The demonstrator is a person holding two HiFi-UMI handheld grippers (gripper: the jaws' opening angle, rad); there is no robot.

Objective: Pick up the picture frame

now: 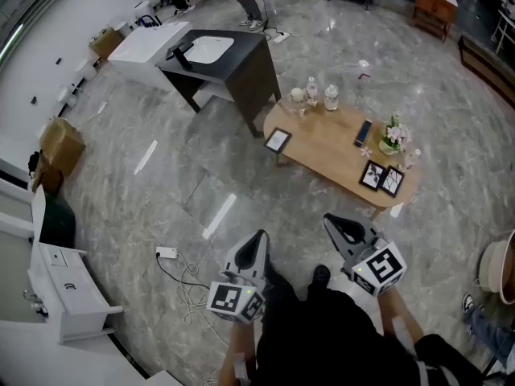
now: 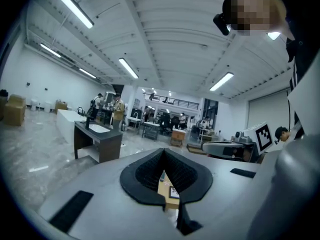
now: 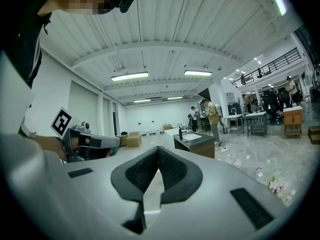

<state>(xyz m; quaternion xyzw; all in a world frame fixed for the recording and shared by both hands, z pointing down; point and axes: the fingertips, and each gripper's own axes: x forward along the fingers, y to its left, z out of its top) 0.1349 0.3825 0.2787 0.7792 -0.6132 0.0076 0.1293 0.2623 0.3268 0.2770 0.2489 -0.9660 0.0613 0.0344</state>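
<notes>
A low oval wooden table stands on the grey floor ahead of me. A small picture frame stands at its left end, and two black frames stand side by side near its right end. My left gripper and right gripper hang low in the head view, well short of the table and touching nothing. Both point roughly level toward it. In the left gripper view the jaws meet at their tips, with the small frame far off behind them. The right gripper also has its tips together, holding nothing.
On the table are bottles, a dark flat device and a small flower pot. A dark desk with a white sink stands beyond. A power strip with cable lies on the floor at left, near a white cabinet.
</notes>
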